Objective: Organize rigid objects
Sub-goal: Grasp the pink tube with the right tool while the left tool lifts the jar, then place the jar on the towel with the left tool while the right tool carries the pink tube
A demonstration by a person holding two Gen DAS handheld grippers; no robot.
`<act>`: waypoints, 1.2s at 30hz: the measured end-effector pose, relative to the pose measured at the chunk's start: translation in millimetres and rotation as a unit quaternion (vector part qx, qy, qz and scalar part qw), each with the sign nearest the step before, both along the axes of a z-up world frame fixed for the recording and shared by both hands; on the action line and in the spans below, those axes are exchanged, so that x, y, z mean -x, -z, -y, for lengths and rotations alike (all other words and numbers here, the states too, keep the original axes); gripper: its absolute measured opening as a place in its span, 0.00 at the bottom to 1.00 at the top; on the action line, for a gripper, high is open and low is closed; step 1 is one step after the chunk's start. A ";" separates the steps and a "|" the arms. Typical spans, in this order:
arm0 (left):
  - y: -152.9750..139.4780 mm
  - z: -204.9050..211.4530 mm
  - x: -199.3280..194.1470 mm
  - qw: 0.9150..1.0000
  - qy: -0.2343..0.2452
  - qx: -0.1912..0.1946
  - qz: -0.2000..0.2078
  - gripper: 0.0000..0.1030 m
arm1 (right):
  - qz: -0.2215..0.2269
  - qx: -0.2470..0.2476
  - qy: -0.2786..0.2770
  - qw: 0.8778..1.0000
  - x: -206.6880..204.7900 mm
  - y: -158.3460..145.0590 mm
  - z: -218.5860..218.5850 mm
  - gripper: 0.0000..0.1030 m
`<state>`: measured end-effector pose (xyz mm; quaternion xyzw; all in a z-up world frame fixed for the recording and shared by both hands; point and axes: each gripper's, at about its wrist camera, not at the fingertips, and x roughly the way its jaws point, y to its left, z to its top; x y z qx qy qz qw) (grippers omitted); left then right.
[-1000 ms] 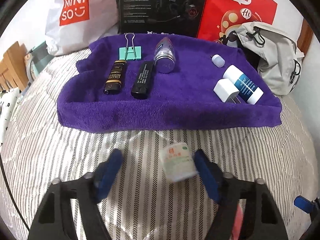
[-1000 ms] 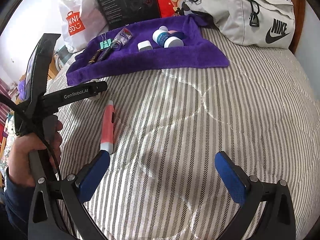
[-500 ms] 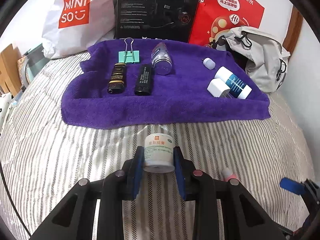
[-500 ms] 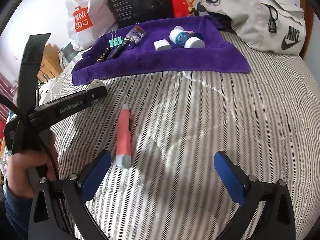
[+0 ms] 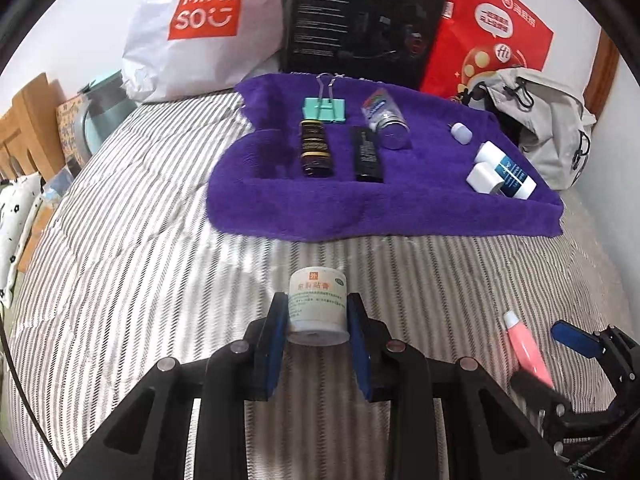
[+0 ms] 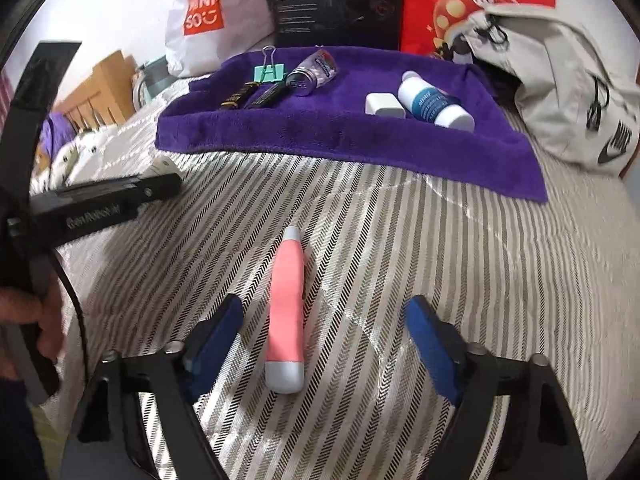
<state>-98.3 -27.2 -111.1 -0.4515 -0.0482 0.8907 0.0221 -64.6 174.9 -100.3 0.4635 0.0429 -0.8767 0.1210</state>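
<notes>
My left gripper [image 5: 317,320] is shut on a small white cream jar [image 5: 317,304] and holds it over the striped bed, short of the purple towel [image 5: 400,216]. The towel carries a green binder clip [image 5: 324,109], two dark tubes [image 5: 315,148], a clear bottle [image 5: 386,120], a white charger [image 5: 485,178] and a white-and-blue bottle [image 5: 508,172]. My right gripper [image 6: 324,332] is open, its blue pads either side of a pink pen-like stick [image 6: 286,312] lying on the bed; it does not touch it. The stick also shows in the left wrist view [image 5: 526,354].
Behind the towel [image 6: 360,140] stand a white Miniso bag [image 5: 200,28], a black box [image 5: 360,20] and a red bag [image 5: 488,36]. A grey Nike bag [image 6: 572,92] lies at the right. A wooden headboard [image 5: 24,120] is on the left.
My left gripper closed on the white jar and lifted it, swinging left. My right gripper moved left and forward until the pink stick lay between its open pads.
</notes>
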 end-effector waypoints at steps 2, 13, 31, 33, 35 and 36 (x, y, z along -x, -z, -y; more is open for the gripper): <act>-1.2 4.0 -1.5 1.000 -0.005 0.001 -0.001 0.27 | -0.011 -0.018 -0.006 1.000 -2.2 0.3 4.0 0.64; -1.3 6.1 -6.7 1.000 0.001 -0.012 -0.003 0.27 | -0.023 -0.039 -0.030 0.999 -7.1 -2.3 17.1 0.16; -37.8 -7.4 11.1 0.999 0.021 -0.017 -0.022 0.27 | -0.002 0.039 -0.033 0.999 1.1 -19.9 -13.5 0.16; -40.8 -10.1 13.8 0.999 0.023 -0.017 -0.023 0.27 | -0.003 0.044 -0.035 0.998 4.4 -23.4 -15.2 0.16; -43.4 -12.2 17.2 0.999 0.026 -0.015 -0.023 0.27 | -0.006 0.047 -0.033 0.998 6.3 -26.7 -16.8 0.16; -44.9 -13.0 19.4 0.999 0.025 -0.015 -0.024 0.27 | -0.006 0.047 -0.033 0.998 8.0 -28.2 -17.5 0.16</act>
